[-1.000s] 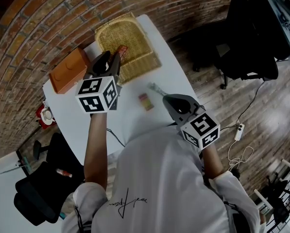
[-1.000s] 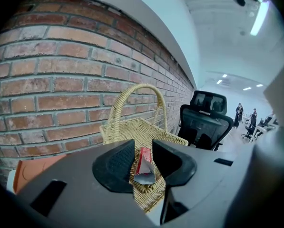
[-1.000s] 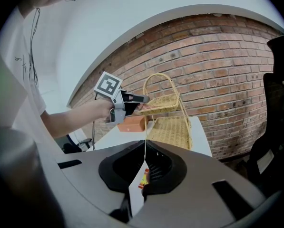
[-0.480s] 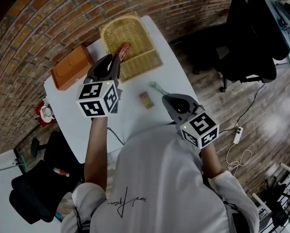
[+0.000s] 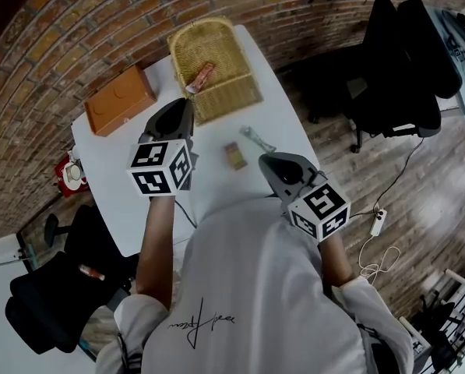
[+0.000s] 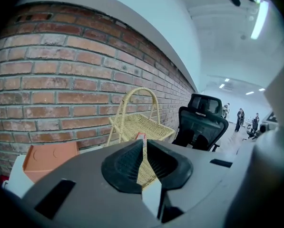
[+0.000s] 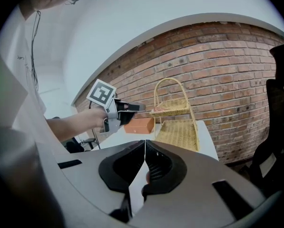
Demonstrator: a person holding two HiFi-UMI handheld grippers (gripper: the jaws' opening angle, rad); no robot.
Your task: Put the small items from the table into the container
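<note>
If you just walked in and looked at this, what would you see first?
Probably the yellow wicker basket at the far end of the white table, with a reddish packet lying in it. Next, the orange box to its left, by the brick wall.

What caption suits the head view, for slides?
Red item in wicker basket; small packet and silvery piece lying on the table.

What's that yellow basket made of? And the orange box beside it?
The basket looks like woven wicker or rattan: pale, matte strands crisscross. The orange box looks smooth and evenly coloured, maybe leatherette or plastic; too far to be sure.
</note>
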